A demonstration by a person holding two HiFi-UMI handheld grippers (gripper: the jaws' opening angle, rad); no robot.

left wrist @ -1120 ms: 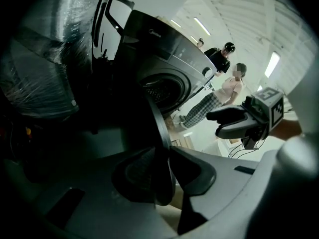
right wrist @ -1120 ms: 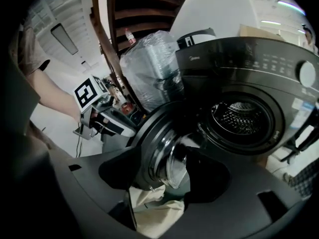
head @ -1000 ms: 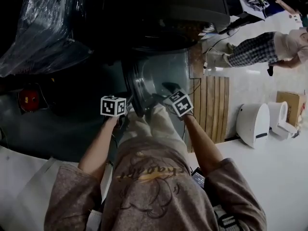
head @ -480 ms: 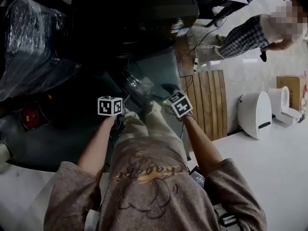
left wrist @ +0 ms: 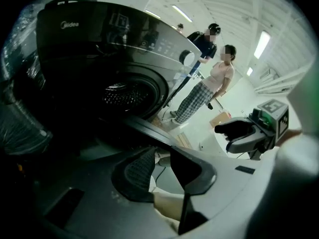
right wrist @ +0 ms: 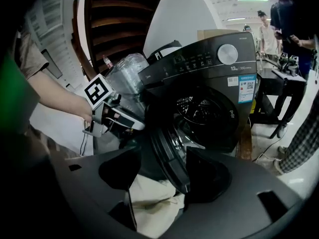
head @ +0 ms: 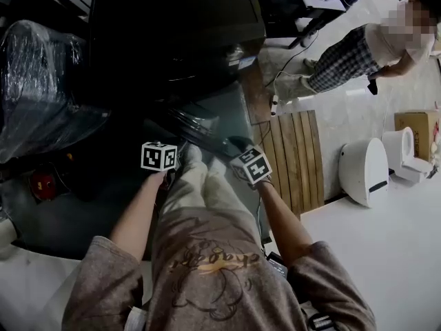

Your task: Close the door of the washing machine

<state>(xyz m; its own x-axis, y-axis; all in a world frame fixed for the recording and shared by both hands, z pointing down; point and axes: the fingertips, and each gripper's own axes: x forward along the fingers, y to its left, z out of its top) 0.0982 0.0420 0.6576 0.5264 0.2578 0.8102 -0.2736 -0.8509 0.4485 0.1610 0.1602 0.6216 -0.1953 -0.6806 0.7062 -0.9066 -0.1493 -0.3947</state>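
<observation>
The dark front-loading washing machine (right wrist: 209, 68) stands ahead of me, its drum opening (left wrist: 124, 93) uncovered. Its round glass door (head: 207, 119) hangs partly open. In the right gripper view I see the door's rim (right wrist: 167, 148) edge-on. My right gripper (right wrist: 164, 156) is open; the rim runs between its jaws, close to the right one. My left gripper (left wrist: 160, 151) sits just under the door's rim (left wrist: 144, 128) on the other side. Its jaws have just been closing and keep a narrow gap, with nothing pinched between them. In the head view both grippers, left (head: 178, 156) and right (head: 233, 147), flank the door.
A plastic-wrapped appliance (head: 41, 81) stands left of the machine, a red object (head: 43, 183) below it. A wooden pallet (head: 296, 157), a white housing (head: 362, 171) and a cardboard box (head: 413, 126) lie to the right. A person in checked trousers (head: 344, 54) stands behind.
Both hands have moved forward toward the machine. The door has swung with them and now shows a narrower face, nearer the drum opening.
</observation>
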